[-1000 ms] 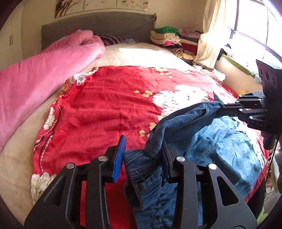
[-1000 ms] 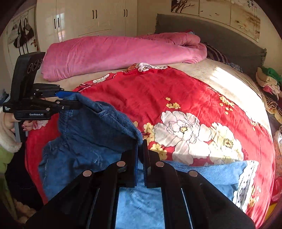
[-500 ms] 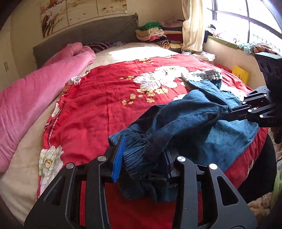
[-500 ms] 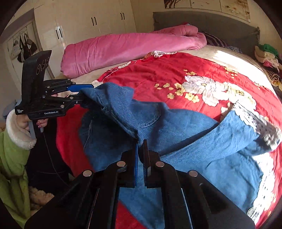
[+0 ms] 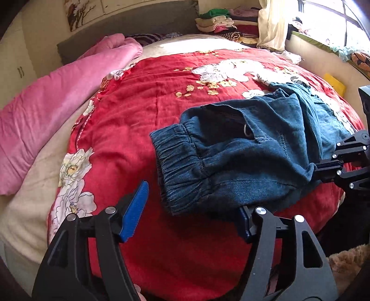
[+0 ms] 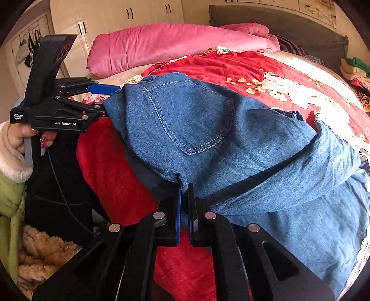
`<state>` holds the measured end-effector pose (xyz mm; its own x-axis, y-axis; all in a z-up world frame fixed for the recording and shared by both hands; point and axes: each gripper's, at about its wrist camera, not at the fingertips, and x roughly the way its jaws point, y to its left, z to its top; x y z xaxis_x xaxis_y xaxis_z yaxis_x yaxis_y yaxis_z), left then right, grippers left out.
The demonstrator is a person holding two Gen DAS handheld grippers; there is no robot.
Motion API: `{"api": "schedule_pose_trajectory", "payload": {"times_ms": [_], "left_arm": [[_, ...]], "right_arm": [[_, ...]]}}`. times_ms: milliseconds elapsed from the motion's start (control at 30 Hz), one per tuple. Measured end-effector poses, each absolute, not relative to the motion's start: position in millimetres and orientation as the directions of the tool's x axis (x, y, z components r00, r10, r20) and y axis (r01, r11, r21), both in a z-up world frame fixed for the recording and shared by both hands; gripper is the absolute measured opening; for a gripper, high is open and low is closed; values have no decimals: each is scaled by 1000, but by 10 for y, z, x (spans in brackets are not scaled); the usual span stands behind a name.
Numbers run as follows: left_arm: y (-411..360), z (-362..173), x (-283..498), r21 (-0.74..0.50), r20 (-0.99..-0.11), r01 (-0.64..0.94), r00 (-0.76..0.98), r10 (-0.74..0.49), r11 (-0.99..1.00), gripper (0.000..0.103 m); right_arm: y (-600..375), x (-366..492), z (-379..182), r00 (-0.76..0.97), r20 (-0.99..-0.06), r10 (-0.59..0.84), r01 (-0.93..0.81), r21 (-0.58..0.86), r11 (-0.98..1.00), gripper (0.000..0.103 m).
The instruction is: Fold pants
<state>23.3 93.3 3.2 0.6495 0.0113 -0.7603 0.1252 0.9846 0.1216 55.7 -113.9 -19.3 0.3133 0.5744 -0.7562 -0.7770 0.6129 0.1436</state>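
Blue denim pants (image 5: 242, 150) lie on a red flowered quilt (image 5: 143, 111), elastic waistband toward the left, legs running right. My left gripper (image 5: 192, 208) is open wide; the waistband rests between its blue pads (image 5: 135, 208), touching only the right one. In the right wrist view the left gripper (image 6: 105, 99) sits at the waistband's far corner with its fingers apart. My right gripper (image 6: 183, 208) is shut on the near waist edge of the pants (image 6: 208, 139), back pocket facing up. It also shows at the right in the left wrist view (image 5: 319, 169).
A rolled pink blanket (image 6: 173, 44) lies along the far side of the bed. Folded clothes (image 5: 215, 22) are stacked by the headboard near the window. White wardrobes (image 6: 111, 16) stand behind the bed. A fuzzy tan cloth (image 6: 44, 254) lies below the bed edge.
Both grippers pulled the pants back toward the bed's near edge. My left gripper opened and let go of the waistband, which now lies on the quilt. The right gripper stayed shut.
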Motion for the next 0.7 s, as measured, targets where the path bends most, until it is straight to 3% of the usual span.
{"api": "schedule_pose_trajectory", "payload": {"times_ms": [267, 467, 700], "left_arm": [[1147, 127, 68, 69, -764, 58, 645, 15, 996, 83], [1259, 327, -100, 33, -747, 16, 665, 14, 999, 84], [946, 557, 118, -201, -695, 149, 674, -248, 968, 84]], "right_arm": [[-1073, 563, -325, 307, -765, 566, -757, 164, 632, 8], [-1109, 553, -326, 309, -756, 576, -746, 183, 640, 10], [-1155, 517, -332, 305, -737, 603, -730, 226, 645, 18]]}}
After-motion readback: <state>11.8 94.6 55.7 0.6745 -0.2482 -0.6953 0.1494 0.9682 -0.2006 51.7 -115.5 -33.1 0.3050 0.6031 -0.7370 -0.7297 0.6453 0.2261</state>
